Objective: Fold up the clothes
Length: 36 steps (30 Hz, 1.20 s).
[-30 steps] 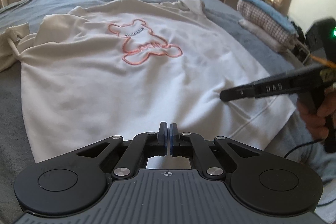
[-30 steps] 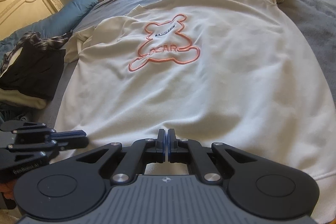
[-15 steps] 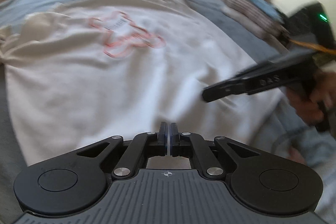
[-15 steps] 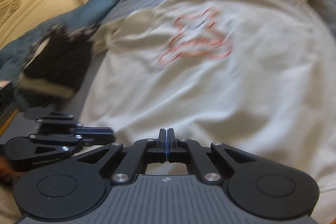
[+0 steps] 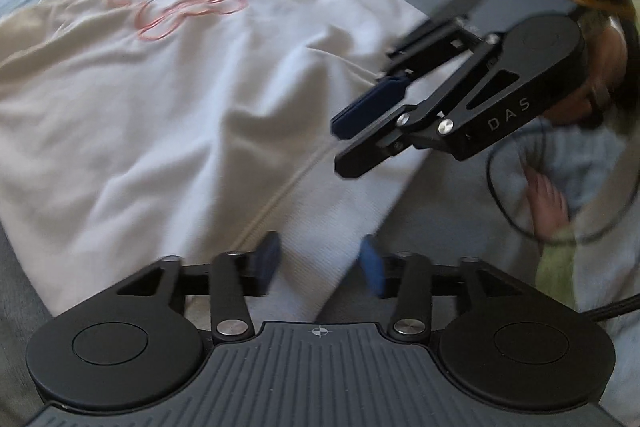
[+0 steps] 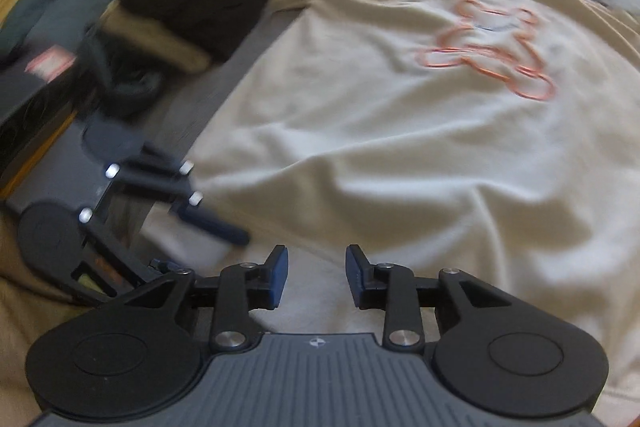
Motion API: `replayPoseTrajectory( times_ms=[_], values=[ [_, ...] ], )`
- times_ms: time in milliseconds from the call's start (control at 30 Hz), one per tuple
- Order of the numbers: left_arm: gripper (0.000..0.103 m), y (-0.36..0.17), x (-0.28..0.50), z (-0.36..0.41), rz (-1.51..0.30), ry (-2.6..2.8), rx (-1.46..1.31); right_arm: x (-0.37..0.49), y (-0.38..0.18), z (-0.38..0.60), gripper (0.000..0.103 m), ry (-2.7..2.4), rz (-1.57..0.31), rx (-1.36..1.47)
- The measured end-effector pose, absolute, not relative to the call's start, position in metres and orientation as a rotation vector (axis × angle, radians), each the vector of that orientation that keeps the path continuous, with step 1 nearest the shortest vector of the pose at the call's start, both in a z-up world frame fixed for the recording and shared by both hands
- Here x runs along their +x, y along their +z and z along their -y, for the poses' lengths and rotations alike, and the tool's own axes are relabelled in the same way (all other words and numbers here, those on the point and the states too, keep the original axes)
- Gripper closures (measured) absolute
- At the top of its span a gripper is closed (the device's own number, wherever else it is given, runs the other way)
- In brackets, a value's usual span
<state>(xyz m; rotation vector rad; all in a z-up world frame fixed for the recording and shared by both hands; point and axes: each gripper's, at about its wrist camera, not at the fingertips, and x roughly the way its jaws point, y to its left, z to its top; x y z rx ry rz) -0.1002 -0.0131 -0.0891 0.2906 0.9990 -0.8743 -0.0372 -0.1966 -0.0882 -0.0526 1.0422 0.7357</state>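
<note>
The cream shirt lies flat on the bed w/ its bottom hem right under both tools, left gripper & right gripper each opening up w/ nothing pinched yet, both about as close.

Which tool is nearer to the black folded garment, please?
Left. The left tool sits just below the black folded garment; the right tool is farther along the cream sweatshirt hem.
</note>
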Motion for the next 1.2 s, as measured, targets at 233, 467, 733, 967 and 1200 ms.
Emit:
replayPoseTrajectory(
  times_ms=[233,467,733,967,1200],
  values=[
    [0.044,-0.096,-0.12,0.024,-0.904,-0.909,0.475,-0.071,-0.095,0.172,0.069,0.885,-1.02,-0.346],
    [0.051,-0.098,-0.117,0.017,-0.881,-0.873,0.473,-0.089,-0.102,0.162,0.073,0.91,-0.947,-0.527],
    [0.052,-0.093,-0.112,0.01,-0.897,-0.866,0.397,-0.079,-0.093,0.171,0.097,0.877,-0.927,-0.439],
    [0.054,-0.089,-0.11,0.001,-0.911,-0.847,0.356,-0.068,-0.088,0.177,0.099,0.848,-0.913,-0.364],
    [0.073,-0.091,-0.103,-0.004,-0.925,-0.781,0.382,-0.062,-0.092,0.177,0.1,0.826,-0.917,-0.332]
  ],
)
